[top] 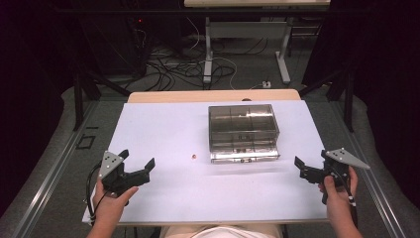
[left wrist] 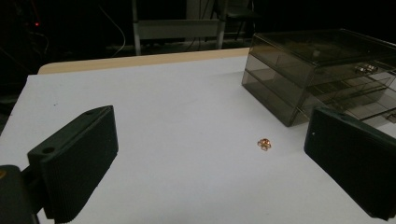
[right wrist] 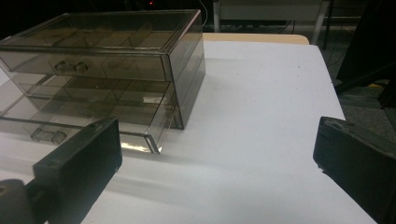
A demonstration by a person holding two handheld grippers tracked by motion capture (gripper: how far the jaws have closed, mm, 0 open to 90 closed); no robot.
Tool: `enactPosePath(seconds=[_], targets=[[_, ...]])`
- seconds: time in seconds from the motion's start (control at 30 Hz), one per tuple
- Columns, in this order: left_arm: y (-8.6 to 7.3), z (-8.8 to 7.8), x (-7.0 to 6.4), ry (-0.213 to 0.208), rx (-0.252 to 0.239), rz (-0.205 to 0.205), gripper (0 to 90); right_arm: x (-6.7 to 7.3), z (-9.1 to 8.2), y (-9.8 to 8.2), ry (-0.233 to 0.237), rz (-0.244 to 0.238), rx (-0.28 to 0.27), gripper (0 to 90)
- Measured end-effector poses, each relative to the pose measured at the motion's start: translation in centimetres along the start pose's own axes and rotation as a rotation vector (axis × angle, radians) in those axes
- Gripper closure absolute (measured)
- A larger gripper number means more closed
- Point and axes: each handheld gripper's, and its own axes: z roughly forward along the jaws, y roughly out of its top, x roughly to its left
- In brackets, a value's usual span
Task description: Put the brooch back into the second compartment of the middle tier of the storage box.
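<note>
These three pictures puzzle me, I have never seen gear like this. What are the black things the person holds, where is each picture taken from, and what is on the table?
There is no robot here. A person holds a hand tool in each hand, each ending in a two-jaw claw: the left claw and the right claw.

The wide picture comes from a camera fixed above the person, looking down on the white table. The other two come from small cameras riding on the tools, so each looks out between its own two black jaws.

On the table stands a clear smoky plastic drawer box, with its bottom drawer pulled partly out. To its left lies a tiny orange-gold trinket, too small to identify, apart from the box.

Both claws stand wide open and hold nothing.
</note>
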Motion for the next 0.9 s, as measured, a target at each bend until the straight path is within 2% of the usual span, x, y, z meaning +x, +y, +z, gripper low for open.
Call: enactPosePath(seconds=[0.1,0.2,0.37,0.47,0.5,0.6,0.73,0.8,0.9], targets=[[0.3,0.0,-0.3,0.007,-0.001,0.002,2.8,0.1,-0.1,0.0,-0.011,-0.03,0.013,1.1],[1.0,0.2,-0.7,0.011,-0.005,0.009,2.8,0.3,0.0,-0.1,-0.004,-0.031,0.007,1.1],[2.1,0.8,-1.3,-0.021,0.007,-0.016,3.6,0.6,-0.1,-0.1,-0.005,-0.027,0.019,1.1],[2.8,1.2,-1.9,-0.024,0.007,0.011,4.3,0.6,-0.2,-0.1,-0.004,-0.036,0.015,1.4],[3.5,1.6,-2.1,-0.029,0.001,0.017,4.7,0.6,-0.2,-0.1,-0.005,-0.033,0.007,1.5],[4.2,2.0,-2.5,-0.04,-0.001,0.015,8.2,0.5,-0.4,0.0,0.001,-0.033,0.007,2.2],[5.3,2.8,-3.4,-0.055,-0.009,0.042,15.4,0.5,-0.4,0.0,-0.001,-0.028,0.01,3.2],[5.7,3.2,-3.9,-0.068,-0.01,0.045,15.7,0.6,-0.4,-0.1,0.0,-0.016,0.011,3.6],[6.5,4.0,-4.6,-0.087,-0.008,0.045,15.7,0.6,-0.4,-0.1,0.002,-0.029,0.011,4.2]])
